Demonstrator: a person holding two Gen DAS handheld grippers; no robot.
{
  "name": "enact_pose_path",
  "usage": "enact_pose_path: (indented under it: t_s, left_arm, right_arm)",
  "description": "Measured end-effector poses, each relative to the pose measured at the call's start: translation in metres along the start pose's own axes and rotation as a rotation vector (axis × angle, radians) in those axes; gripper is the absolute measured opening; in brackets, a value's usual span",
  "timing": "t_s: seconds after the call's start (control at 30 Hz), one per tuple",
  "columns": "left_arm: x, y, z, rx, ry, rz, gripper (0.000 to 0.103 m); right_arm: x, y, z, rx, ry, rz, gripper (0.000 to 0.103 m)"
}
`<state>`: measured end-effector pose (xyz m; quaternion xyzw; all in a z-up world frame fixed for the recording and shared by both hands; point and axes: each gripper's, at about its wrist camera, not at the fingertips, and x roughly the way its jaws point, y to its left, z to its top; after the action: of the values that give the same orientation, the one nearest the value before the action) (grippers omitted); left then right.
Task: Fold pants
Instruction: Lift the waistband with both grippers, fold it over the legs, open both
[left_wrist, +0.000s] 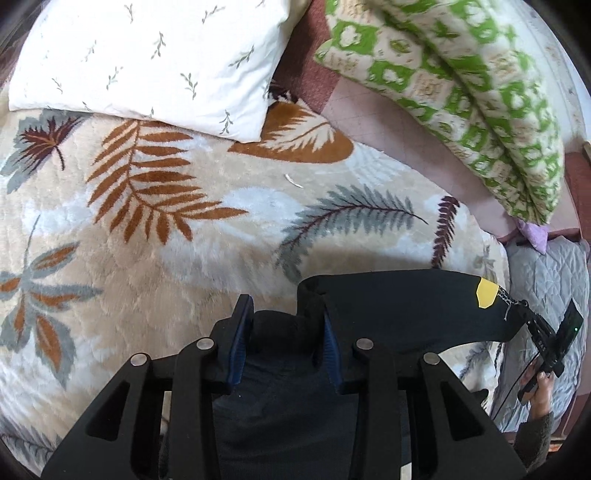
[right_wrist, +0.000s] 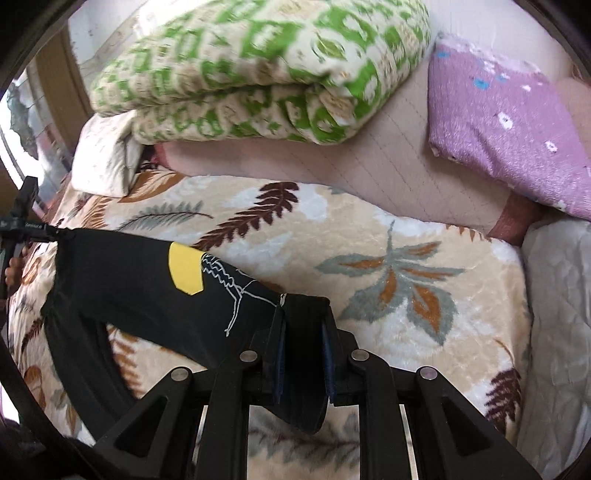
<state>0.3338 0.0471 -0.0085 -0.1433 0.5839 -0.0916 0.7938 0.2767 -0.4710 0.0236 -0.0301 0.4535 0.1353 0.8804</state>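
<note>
the pants (right_wrist: 140, 280) hang stretched between both grippers above the leaf-print blanket (right_wrist: 406, 229) on the bed. the left gripper (left_wrist: 284, 332) is clamped on one end, the right gripper (right_wrist: 303, 332) on the other. no fold looks made yet; laying flat and folding remain.

A bed is covered by a cream plush blanket (left_wrist: 177, 266) printed with brown and grey leaves. Beyond the tongs, a white sprigged pillow (left_wrist: 147, 62) and a folded green-and-cream quilt (right_wrist: 258, 70) are laid on it; a purple cushion (right_wrist: 517, 129) is seen farther right.
</note>
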Motion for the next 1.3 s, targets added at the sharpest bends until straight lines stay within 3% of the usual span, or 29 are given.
enact_pose_path:
  t_s: [0.47, 0.63, 0.87, 1.07, 1.3]
  left_arm:
    - [-0.041, -0.003, -0.071, 0.013, -0.077, -0.051, 0.033]
    - [-0.042, 0.012, -0.099, -0.017, -0.063, -0.066, 0.031]
    - [-0.031, 0.035, -0.137, -0.047, -0.007, -0.049, 0.03]
    - [-0.016, 0.052, -0.165, -0.026, 0.047, -0.015, 0.03]
    - [-0.028, 0.053, -0.181, 0.055, 0.033, 0.013, 0.031]
  right_arm:
    - [-0.049, 0.04, -0.079, -0.107, -0.034, -0.002, 0.016]
    - [-0.059, 0.05, -0.114, -0.152, -0.026, -0.001, 0.016]
    - [-0.083, 0.052, -0.159, -0.118, -0.048, 0.03, 0.016]
    - [-0.08, 0.07, -0.197, -0.147, 0.007, 0.013, 0.016]
    - [-0.084, 0.076, -0.217, -0.101, 0.004, 0.003, 0.017]
